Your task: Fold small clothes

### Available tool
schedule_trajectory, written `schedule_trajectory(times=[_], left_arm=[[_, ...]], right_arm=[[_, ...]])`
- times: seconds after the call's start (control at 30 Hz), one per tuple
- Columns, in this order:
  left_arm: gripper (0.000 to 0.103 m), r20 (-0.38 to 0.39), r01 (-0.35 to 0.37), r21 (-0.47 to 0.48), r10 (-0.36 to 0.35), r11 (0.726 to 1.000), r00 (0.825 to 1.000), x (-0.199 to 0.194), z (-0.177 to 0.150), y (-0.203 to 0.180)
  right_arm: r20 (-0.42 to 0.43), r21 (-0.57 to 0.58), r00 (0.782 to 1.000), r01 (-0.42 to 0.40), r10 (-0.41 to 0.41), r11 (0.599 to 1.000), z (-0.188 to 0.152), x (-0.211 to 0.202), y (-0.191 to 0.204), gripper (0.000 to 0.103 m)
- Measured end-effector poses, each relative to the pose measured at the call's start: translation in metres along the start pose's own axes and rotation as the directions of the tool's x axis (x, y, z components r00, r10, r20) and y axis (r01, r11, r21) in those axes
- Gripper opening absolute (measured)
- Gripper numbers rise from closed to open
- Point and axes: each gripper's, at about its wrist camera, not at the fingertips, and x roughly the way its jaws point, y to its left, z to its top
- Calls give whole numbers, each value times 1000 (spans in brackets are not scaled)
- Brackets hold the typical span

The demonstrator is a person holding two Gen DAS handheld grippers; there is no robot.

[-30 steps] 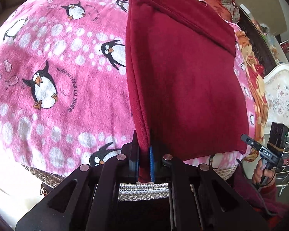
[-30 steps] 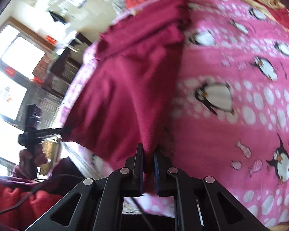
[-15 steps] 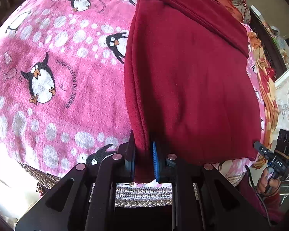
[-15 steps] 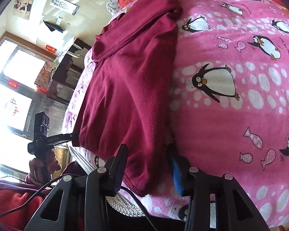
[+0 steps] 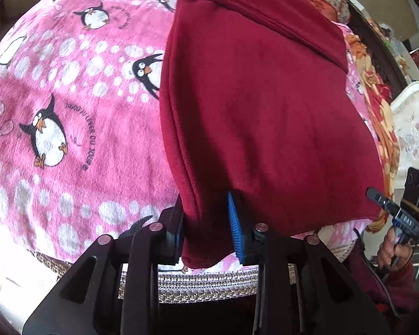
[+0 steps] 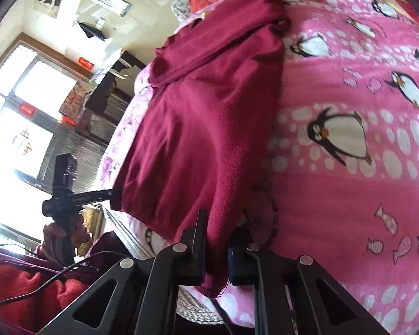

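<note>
Left gripper (image 5: 206,226) was opening around the red garment's (image 5: 259,106) corner; right gripper (image 6: 216,240) seemingly pinched its hem.

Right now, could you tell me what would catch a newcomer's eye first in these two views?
The dark red garment dominates, lying folded lengthwise down the middle of the bright pink penguin blanket, its near hem hanging over the edge. The left tongs are opening with one hem corner between them, while the right tongs are shut on the other corner. A window glares at the right view's left edge.
</note>
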Motion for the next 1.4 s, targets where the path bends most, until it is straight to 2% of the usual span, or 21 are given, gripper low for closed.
schedule_trajectory(times=[0.07,0.2,0.33,0.43,0.6,0.77,0.93,1.03,1.23,1.27,1.33,1.4], left_arm=[[12,-3,21,-1,-21,1000,1000,-2,4,3],[9,2,59,-20,-59,998,998,-8,13,6],[8,63,111,-19,-110,994,992,-27,31,5],[8,115,139,-24,-135,990,984,-39,55,4],[7,210,138,18,-139,990,968,-56,108,-3],[7,318,126,71,-142,989,937,-70,175,-16],[7,380,90,90,-117,992,917,-66,245,-27],[7,393,48,92,-81,995,916,-53,285,-33],[7,351,42,17,-45,999,935,-17,338,-16],[8,341,47,7,-47,999,939,-13,343,-13],[11,315,65,-7,-60,998,947,-8,352,-8],[23,294,80,-4,-75,997,953,-7,356,-8]], right_arm=[[22,-17,1000,-8,9,1000,7,-6,5,9],[80,-31,994,-65,68,997,26,-18,15,9],[132,-15,980,-149,150,989,45,-26,15,9],[159,-18,971,-176,177,984,66,-26,15,9],[224,-62,958,-169,179,984,114,-30,21,9],[297,-97,938,-156,178,983,168,-36,20,9],[344,-83,929,-110,132,990,228,-29,7,9],[351,-41,930,-98,106,994,262,-19,-9,9],[317,93,948,-60,28,994,321,19,-50,10],[300,117,954,-34,-3,993,329,26,-56,12],[276,116,961,-10,-22,993,340,31,-60,33],[304,104,953,-28,-5,994,346,22,-61,41]])
